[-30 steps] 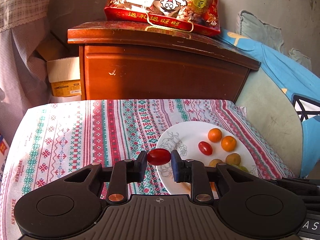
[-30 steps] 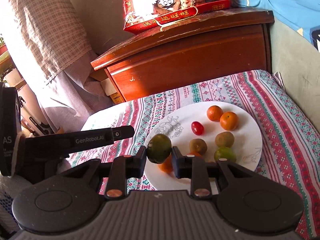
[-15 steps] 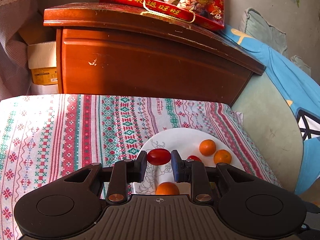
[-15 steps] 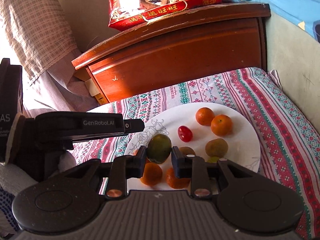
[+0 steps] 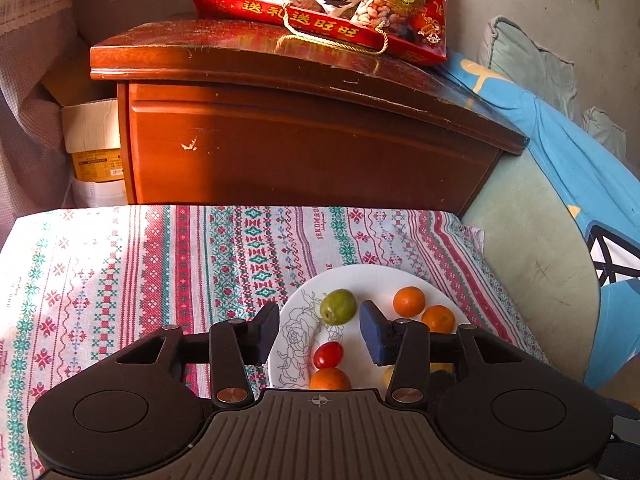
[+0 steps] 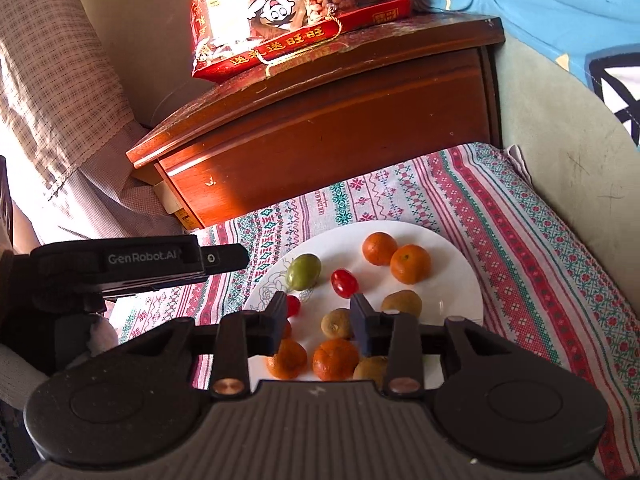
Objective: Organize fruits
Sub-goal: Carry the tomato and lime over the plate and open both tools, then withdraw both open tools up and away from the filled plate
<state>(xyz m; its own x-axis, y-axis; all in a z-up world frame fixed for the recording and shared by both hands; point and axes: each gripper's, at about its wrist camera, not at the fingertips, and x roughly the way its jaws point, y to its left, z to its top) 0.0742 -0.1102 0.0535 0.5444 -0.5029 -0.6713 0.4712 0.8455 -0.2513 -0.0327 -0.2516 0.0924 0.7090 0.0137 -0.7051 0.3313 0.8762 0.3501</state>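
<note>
Here, at the far left of the right wrist view, the left gripper (image 6: 224, 258) is showing side-on as a matte black bar with pale lettering, hanging over the woven, cross-stitch-patterned tablecloth (image 6: 540, 240); its own camera is showing its jaws spread wide with nothing between them, the blue-padded fingers (image 5: 374, 338) sitting over the glossy white plate (image 5: 372, 276). Moving rightward in the left wrist view, a smooth oval green fruit (image 5: 338, 306) is lying near the plate's upper left rim beside a line-drawn rose pattern, a shiny red cherry tomato (image 5: 328, 354) is resting below it, touching a dimpled orange (image 5: 330, 378), and two more oranges (image 5: 409, 301) are sitting close together toward the right. The right wrist view is revealing more: the right gripper (image 6: 318, 322) is also standing open and empty over the plate (image 6: 460, 272), and behind its fingers dull brown kiwis (image 6: 402, 303), a second tomato (image 6: 344, 282) mid-plate and a third tomato (image 6: 293, 306) at the left rim are lying among the citrus, mostly hidden from the other camera. Across the upper part of both frames a polished wooden cabinet (image 5: 304, 152) is carrying a crinkled red snack bag (image 5: 340, 4), and blue fabric (image 5: 580, 152) is draping at the right.
</note>
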